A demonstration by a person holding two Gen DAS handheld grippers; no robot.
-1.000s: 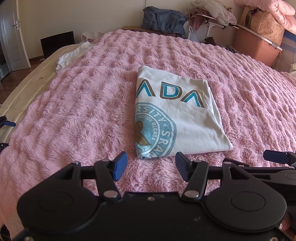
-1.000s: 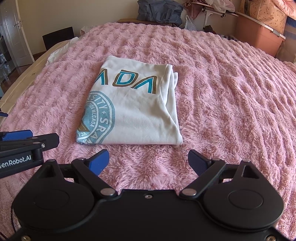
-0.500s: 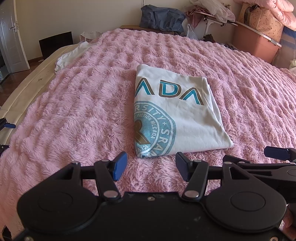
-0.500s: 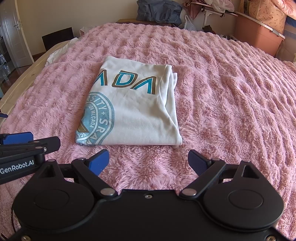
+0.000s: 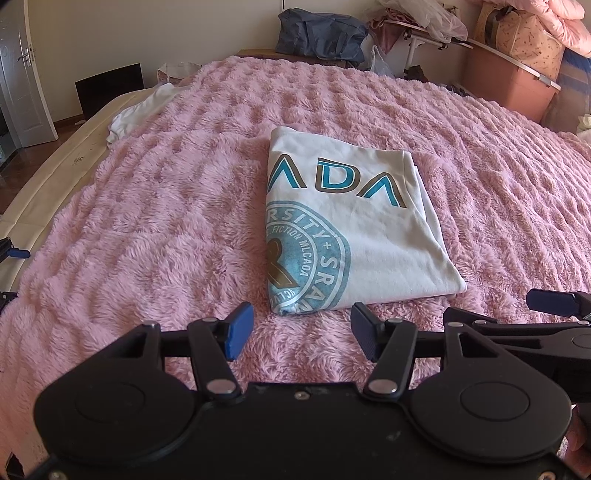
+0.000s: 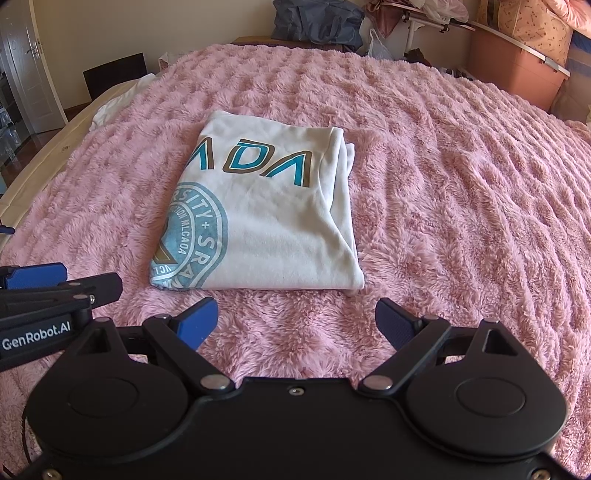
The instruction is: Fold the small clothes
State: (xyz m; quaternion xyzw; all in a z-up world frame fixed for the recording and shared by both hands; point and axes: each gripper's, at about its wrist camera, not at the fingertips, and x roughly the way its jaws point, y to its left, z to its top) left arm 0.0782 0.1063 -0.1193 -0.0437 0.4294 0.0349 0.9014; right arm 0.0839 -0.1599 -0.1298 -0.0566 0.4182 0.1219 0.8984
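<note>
A white T-shirt point(image 5: 373, 236) with teal and brown print lies folded into a flat rectangle on the pink fluffy blanket point(image 5: 166, 229). In the right wrist view the same T-shirt point(image 6: 280, 229) sits just ahead of the fingers. My left gripper point(image 5: 302, 334) is open and empty, held short of the shirt's near left corner. My right gripper point(image 6: 295, 325) is open wider, also empty, just short of the shirt's near edge. The two grippers hover side by side; each shows at the edge of the other's view.
A loose white garment point(image 5: 136, 110) lies at the blanket's far left edge. A dark bag point(image 5: 317, 35), a pink storage box point(image 5: 513, 81) and piled bedding stand beyond the bed. A door point(image 5: 22, 74) is at far left.
Both grippers have drifted back slightly from the shirt; the view shifted a little. The shirt has not moved and both grippers stay open.
</note>
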